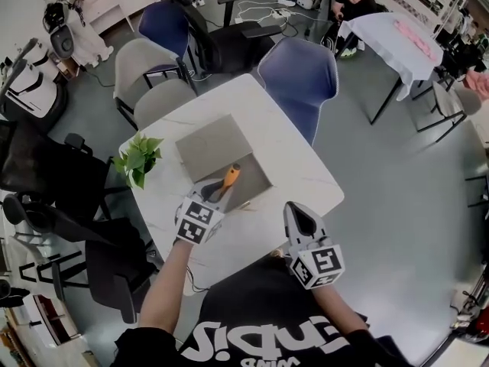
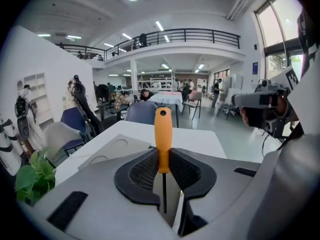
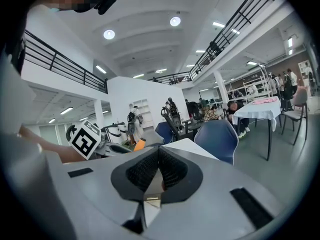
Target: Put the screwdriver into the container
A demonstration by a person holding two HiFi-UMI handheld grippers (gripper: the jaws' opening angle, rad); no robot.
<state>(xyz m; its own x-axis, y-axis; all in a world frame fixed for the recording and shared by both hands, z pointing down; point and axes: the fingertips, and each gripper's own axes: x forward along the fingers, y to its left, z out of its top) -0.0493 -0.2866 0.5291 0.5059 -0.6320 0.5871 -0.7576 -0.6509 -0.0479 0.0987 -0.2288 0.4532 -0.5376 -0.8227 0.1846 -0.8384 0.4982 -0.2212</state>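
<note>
The left gripper [image 1: 216,192] has its jaws clamped on the orange-handled screwdriver [image 2: 163,134]. The handle points forward, away from the person, over the near edge of the grey container [image 1: 210,147] on the worktop [image 1: 298,167]. The right gripper [image 1: 296,211], jaws pressed together and empty, hangs farther off.

You see screwdriver [image 2: 163,134]: orange handle smooth, plastic look, slight shine, thin shaft dark metal | container [image 1: 210,147]: grey, matt, cardboard-like | table [image 1: 298,174]: white top, smooth, faint marble veins | your left gripper [image 2: 162,156]: shell grey matt plastic, pads [image 2: 142,171] black, finely ribbed, rubber look | far chair [image 1: 299,82]: blue matt shell.
</note>
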